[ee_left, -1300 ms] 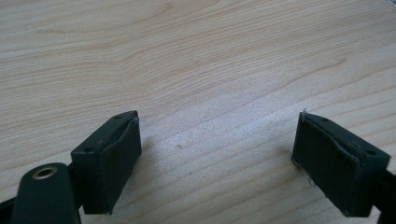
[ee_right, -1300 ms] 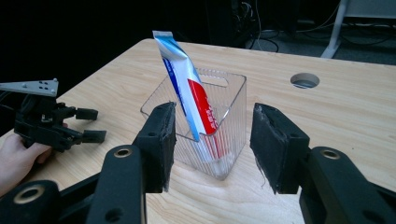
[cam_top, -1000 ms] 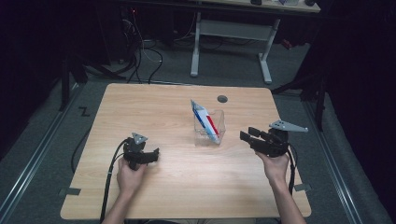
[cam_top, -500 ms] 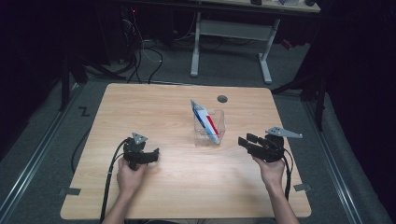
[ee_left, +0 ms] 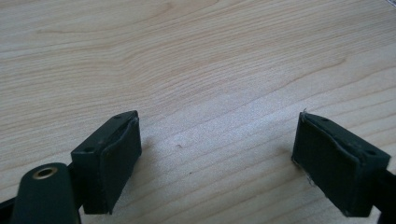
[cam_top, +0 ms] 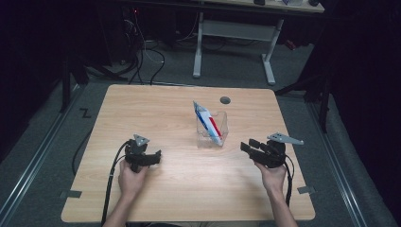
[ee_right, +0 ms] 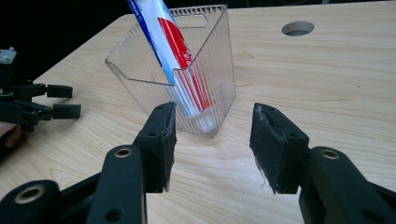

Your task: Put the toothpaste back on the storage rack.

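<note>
**Both grippers empty on table; toothpaste tube standing in clear holder**

Wooden table (cam_top: pixel 189 189) viewed from above, pale grain, round cable hole (cam_top: pixel 225 100) near far edge. Clear ribbed plastic holder (cam_top: pixel 212 128) set upright near table centre, slightly toward right side. Toothpaste tube (cam_top: pixel 206 121), white with blue and red bands, seated inside holder, cap end down, upper end leaning toward far left and projecting above rim. In right gripper view, same holder (ee_right: pixel 205 84) close ahead of jaws, tube (ee_right: pixel 168 51) slanting across it, cap resting at bottom near front wall.

Left gripper (cam_top: pixel 153 158) held in left hand (cam_top: pixel 131 176) at near-left part of table, well apart from holder, jaws pointing right. Jaws spread wide in left gripper view (ee_left: pixel 217 158), nothing between them, bare wood beneath; pads (ee_left: pixel 119 161) low over surface, contact with table not determinable.

Right gripper (cam_top: pixel 247 146) held in right hand (cam_top: pixel 271 174) at near-right, just beside holder on its right and nearer side, jaws pointing left. Jaws moderately open in right gripper view (ee_right: pixel 212 144), gap empty, holder beyond tips and not touched. Grey three-cornered plate (cam_top: pixel 285 138) on top. Black cables trailing from both grippers toward near table edge.

Floor beyond table grey, second table's white legs (cam_top: pixel 269 61) at rear.
</note>
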### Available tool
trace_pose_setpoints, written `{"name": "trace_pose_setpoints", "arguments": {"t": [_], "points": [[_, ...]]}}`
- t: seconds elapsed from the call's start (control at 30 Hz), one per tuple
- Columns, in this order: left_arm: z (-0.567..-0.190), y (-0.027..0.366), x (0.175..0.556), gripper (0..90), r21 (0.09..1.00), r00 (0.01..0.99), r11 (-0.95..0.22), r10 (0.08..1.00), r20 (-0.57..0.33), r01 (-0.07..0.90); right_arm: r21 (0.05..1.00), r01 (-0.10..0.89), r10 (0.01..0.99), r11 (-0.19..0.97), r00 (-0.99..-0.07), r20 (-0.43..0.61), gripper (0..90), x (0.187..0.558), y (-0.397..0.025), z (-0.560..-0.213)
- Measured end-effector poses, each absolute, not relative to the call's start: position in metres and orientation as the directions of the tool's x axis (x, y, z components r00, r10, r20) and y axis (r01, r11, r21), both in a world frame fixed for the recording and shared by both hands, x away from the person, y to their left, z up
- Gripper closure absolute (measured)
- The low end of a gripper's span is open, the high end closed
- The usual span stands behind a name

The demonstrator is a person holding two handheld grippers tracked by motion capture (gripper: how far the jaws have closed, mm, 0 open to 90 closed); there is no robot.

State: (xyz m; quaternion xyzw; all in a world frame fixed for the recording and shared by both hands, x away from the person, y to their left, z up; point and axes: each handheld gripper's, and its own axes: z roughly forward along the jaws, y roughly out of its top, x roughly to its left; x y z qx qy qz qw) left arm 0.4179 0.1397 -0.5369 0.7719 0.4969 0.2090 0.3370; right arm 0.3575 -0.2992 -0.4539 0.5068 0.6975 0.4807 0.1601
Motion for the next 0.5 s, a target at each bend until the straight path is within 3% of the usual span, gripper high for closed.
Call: {"name": "trace_pose_setpoints", "arguments": {"t": [0.5], "points": [[-0.537, 0.140, 0.418, 15.7, 0.728, 0.418, -0.279, 0.908, -0.012, 0.626, 0.821, 0.571, 0.874, 0.016, -0.407, 0.265, 51.0, 0.356, -0.305, -0.469]]}}
